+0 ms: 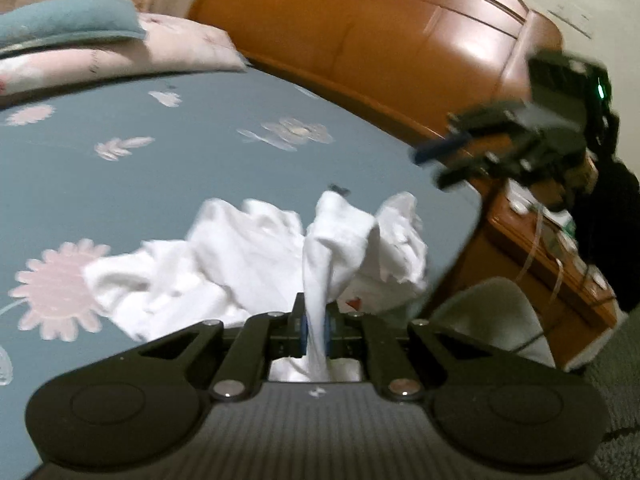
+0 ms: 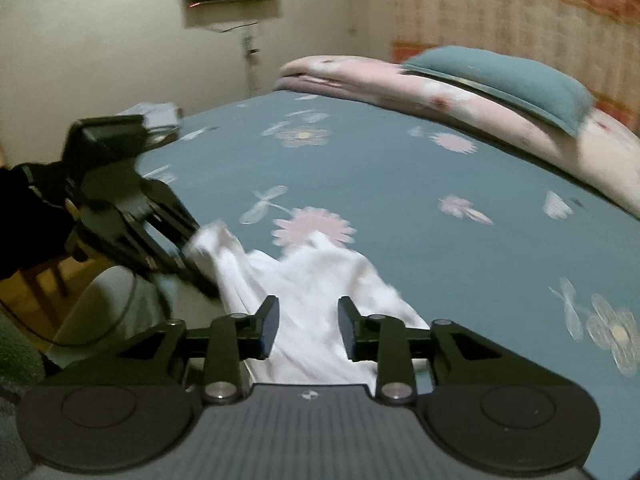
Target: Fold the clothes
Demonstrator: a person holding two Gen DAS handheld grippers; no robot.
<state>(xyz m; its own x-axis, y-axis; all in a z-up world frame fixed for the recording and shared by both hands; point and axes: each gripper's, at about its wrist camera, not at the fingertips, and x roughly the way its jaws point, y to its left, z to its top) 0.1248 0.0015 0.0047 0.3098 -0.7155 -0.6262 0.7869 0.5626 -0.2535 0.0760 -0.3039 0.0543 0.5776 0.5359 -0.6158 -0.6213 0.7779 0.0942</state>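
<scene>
A crumpled white garment (image 1: 240,264) lies on the blue flowered bedsheet (image 1: 200,168) near the bed's edge. My left gripper (image 1: 315,330) is shut on a pinched fold of the white garment, which rises in a twisted strand from the jaws. In the right wrist view the garment (image 2: 316,292) lies just beyond my right gripper (image 2: 308,330), which is open and empty above it. The left gripper (image 2: 176,240) shows there at left, holding the garment's corner. The right gripper (image 1: 444,164) shows in the left wrist view at upper right, in the air above the bed's edge.
A wooden headboard (image 1: 380,40) stands behind the bed. A folded pink quilt (image 2: 460,96) with a teal pillow (image 2: 500,80) lies at the far side. A wooden side table (image 1: 552,264) with cables stands beside the bed. A pale grey rounded object (image 1: 492,316) is near the bed's edge.
</scene>
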